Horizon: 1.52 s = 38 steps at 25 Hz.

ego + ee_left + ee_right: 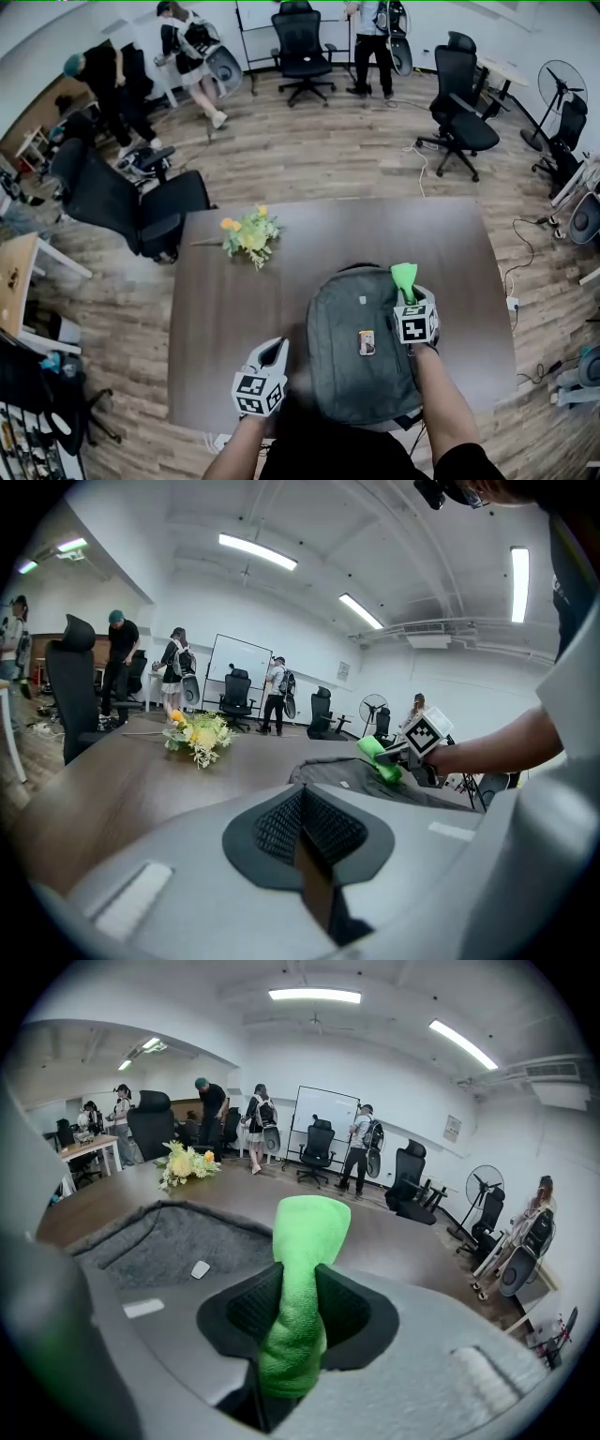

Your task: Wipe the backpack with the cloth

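Observation:
A grey backpack point(361, 347) lies flat on the dark brown table point(225, 300), close to the near edge. My right gripper point(410, 298) hovers over its far right corner, shut on a folded green cloth point(404, 278) that sticks up past the jaws. In the right gripper view the cloth point(305, 1260) stands between the jaws of the right gripper point(298, 1312), with the backpack point(169, 1246) below left. My left gripper point(272, 354) is left of the backpack, shut with nothing in it. From the left gripper point(305, 822), the backpack point(375, 785) and cloth point(380, 758) appear to the right.
A yellow and green flower bunch point(248, 234) lies on the far left part of the table. Black office chairs point(122, 202) stand left of the table and further back point(459, 117). Several people stand by the far wall. Cables run over the floor at right.

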Available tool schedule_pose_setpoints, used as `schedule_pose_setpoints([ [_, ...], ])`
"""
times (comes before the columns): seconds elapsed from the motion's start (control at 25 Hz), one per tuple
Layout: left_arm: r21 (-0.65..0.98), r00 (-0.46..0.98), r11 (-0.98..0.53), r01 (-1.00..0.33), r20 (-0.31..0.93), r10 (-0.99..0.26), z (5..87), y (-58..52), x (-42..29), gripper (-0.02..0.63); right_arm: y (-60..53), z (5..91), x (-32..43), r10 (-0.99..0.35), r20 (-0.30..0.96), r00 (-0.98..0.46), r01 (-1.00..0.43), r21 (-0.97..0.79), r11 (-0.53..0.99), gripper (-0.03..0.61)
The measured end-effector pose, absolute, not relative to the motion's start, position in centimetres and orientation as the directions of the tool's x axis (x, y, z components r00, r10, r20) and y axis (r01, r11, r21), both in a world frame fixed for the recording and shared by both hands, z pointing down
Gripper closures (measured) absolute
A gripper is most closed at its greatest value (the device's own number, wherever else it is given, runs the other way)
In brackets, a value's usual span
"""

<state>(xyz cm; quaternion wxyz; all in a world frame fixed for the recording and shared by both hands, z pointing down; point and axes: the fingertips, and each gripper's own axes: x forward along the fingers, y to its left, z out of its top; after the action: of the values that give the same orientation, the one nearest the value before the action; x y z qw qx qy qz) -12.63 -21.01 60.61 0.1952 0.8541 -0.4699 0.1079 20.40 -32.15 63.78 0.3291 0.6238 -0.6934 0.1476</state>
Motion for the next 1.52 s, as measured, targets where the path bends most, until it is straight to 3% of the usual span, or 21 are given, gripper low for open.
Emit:
schedule_pose_setpoints([
  [0.4, 0.225, 0.543, -0.494, -0.84, 0.347, -0.765, 59.6, -20.0, -11.6, 0.594, -29.5, 61.1, 12.2, -0.793, 0.581, -0.184, -0.935, 0.146, 0.324, 0.469],
  [0.88, 0.229, 0.503, -0.448, -0.864, 0.403, -0.765, 61.0, -17.6, -14.1, 0.594, -26.0, 63.5, 1.8, -0.658, 0.623, -0.423, -0.89, -0.152, 0.429, 0.471],
  [1.2, 0.233, 0.491, -0.433, -0.871, 0.404, -0.771, 61.1, -16.9, -15.4, 0.594, -25.0, 65.9, -2.5, -0.551, 0.685, -0.476, -0.859, -0.23, 0.457, 0.471],
  [1.52, 0.235, 0.491, -0.431, -0.871, 0.407, -0.77, 61.3, -16.5, -15.7, 0.594, -25.0, 67.1, -1.3, -0.523, 0.733, -0.435, -0.873, -0.203, 0.443, 0.472],
])
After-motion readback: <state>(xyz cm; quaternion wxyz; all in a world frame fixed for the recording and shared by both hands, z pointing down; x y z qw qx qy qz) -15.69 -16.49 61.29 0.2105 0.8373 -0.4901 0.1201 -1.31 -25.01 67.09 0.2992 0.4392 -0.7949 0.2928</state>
